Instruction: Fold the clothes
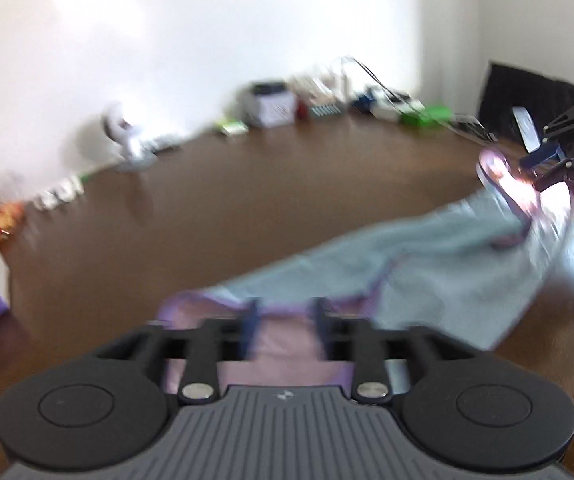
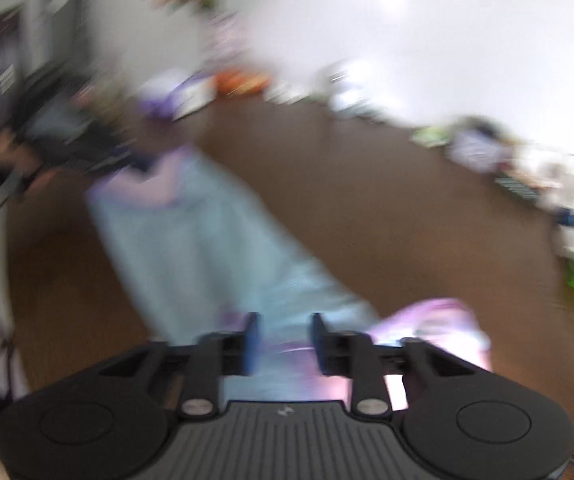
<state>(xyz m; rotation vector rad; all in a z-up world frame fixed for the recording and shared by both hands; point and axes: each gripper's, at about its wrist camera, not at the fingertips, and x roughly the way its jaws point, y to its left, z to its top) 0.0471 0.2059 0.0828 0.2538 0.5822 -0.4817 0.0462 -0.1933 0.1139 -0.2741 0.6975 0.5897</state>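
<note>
Left gripper (image 1: pixel 285 326): jaws stand apart over the lilac end of the garment; cloth lies between and under the fingers, but the pads do not press on it.
Right gripper (image 2: pixel 285 340): fingers likewise spread, straddling the other lilac-trimmed end; blur hides whether a pad brushes the fabric, and nothing looks pinched.
Garment (image 1: pixel 427 276): a pale blue piece with lilac trim, stretched out on the brown table (image 1: pixel 227 216), one end at each gripper. Its make is too smeared to name.
Long axis: runs from one gripper to the other. In the left wrist view it slants away toward the upper right, where the right gripper (image 1: pixel 555 164) sits at the far end; in the right wrist view it slants toward the upper left, to the blurred left gripper (image 2: pixel 87 148).
Nearer hand: neither has the advantage; each sits over its own end, with the middle of the cloth well apart from both.
Step in hand, as judged: both ends appear let go, with the cloth laid long and fairly flat.
Next move, as judged: any fold across the length would bring one end toward the other along that axis, so a fresh grip at an end comes first.
Backdrop: clutter lines the table's far edge by a white wall (image 1: pixel 207 40); both views are motion-blurred.
</note>
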